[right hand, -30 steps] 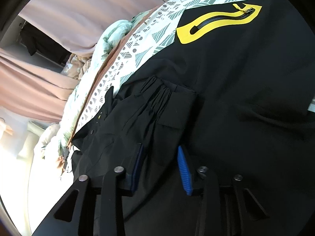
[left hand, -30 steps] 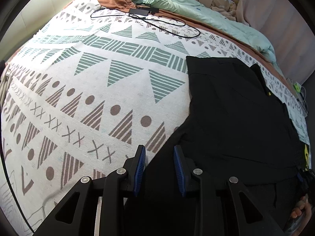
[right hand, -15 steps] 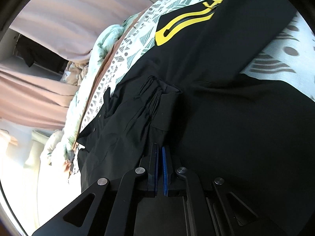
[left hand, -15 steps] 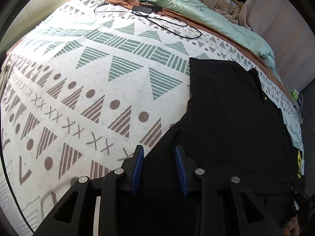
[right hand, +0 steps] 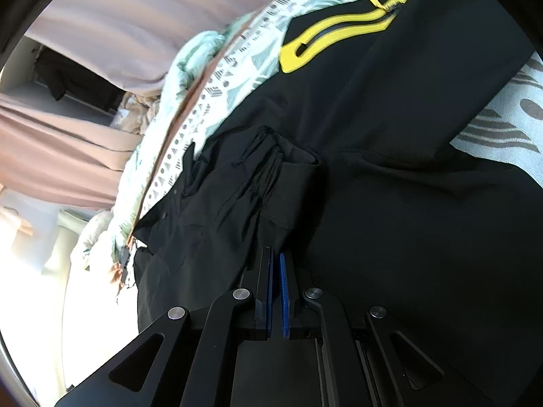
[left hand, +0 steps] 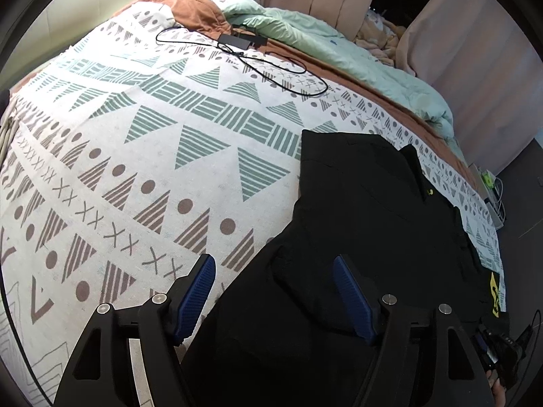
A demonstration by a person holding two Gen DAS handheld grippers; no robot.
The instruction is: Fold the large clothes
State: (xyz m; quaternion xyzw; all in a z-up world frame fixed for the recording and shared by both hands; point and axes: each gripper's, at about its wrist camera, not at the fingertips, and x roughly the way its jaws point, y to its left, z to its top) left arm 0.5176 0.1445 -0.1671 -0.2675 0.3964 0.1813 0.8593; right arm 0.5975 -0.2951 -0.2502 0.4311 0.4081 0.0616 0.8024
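A black jacket [left hand: 373, 203] lies spread on the right part of the patterned bedspread [left hand: 152, 169]. My left gripper [left hand: 273, 261] hovers over the jacket's near left edge. Its jaws are opening wide and the blue pads [left hand: 197, 291] touch no cloth. In the right wrist view the jacket [right hand: 390, 135] fills the frame, with a yellow zip pocket trim [right hand: 339, 25] at the top. A gathered sleeve cuff [right hand: 292, 183] lies just ahead of my right gripper [right hand: 275, 254]. That gripper's jaws are easing open, only a thin slit apart, with a fold of black sleeve cloth at the tips.
A black charger with a looped cable [left hand: 237, 39] lies at the far side of the bed. A mint duvet [left hand: 339, 51] and a brown blanket [left hand: 193, 10] are bunched behind it. Pink curtains [left hand: 458, 51] hang beyond. A hand [left hand: 497, 393] shows at the lower right.
My left jaws spread from a narrow gap to wide and the gripper rose a little. My right jaws went from wide apart to nearly together on the sleeve and shifted along the jacket.
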